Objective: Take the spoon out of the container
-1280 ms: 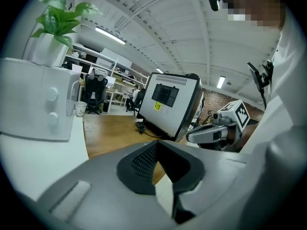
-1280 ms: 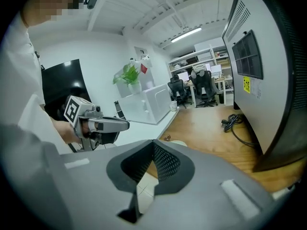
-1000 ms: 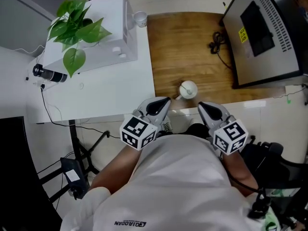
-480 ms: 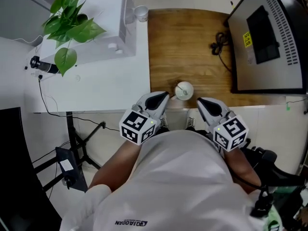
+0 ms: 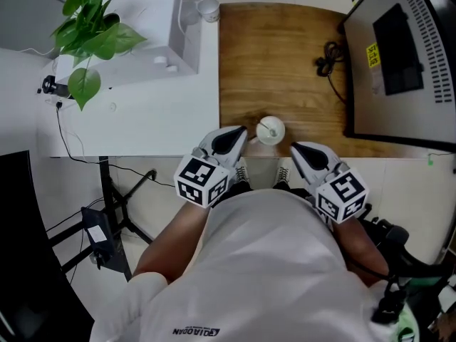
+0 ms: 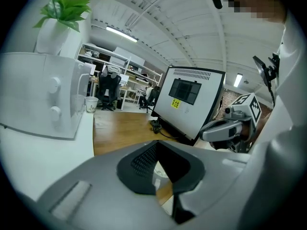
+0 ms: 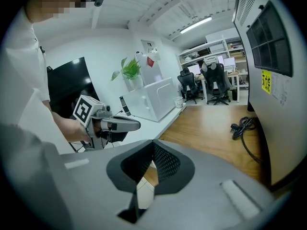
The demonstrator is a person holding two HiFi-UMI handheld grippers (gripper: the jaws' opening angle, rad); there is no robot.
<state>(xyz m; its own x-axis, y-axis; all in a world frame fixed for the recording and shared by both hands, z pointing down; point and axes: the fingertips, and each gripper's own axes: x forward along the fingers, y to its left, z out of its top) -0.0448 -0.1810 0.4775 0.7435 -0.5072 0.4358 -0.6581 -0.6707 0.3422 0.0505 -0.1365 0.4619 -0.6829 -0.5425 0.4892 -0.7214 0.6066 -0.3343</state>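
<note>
A small white round container [image 5: 271, 130] stands on the wooden table [image 5: 285, 63] near its front edge. A thin handle, seemingly the spoon, shows inside it, too small to tell more. My left gripper [image 5: 236, 135] is shut and holds nothing; its tip is just left of the container, a little apart. My right gripper [image 5: 300, 151] is shut and holds nothing, to the container's front right. In the left gripper view the left gripper [image 6: 156, 143] points over the wood, with the right gripper [image 6: 225, 128] beside it. In the right gripper view the right gripper [image 7: 153, 142] faces the left gripper [image 7: 112, 123].
A white table [image 5: 142, 112] adjoins the wooden one on the left. It carries a white box [image 5: 142, 34] and a green plant [image 5: 89, 38]. A paper cup [image 5: 208, 8] stands at the back. A dark screen unit [image 5: 406, 55] and a black cable [image 5: 331, 55] occupy the right.
Both grippers have edged forward to the table's front edge. The left tip has come up beside the container. Both stay shut.
</note>
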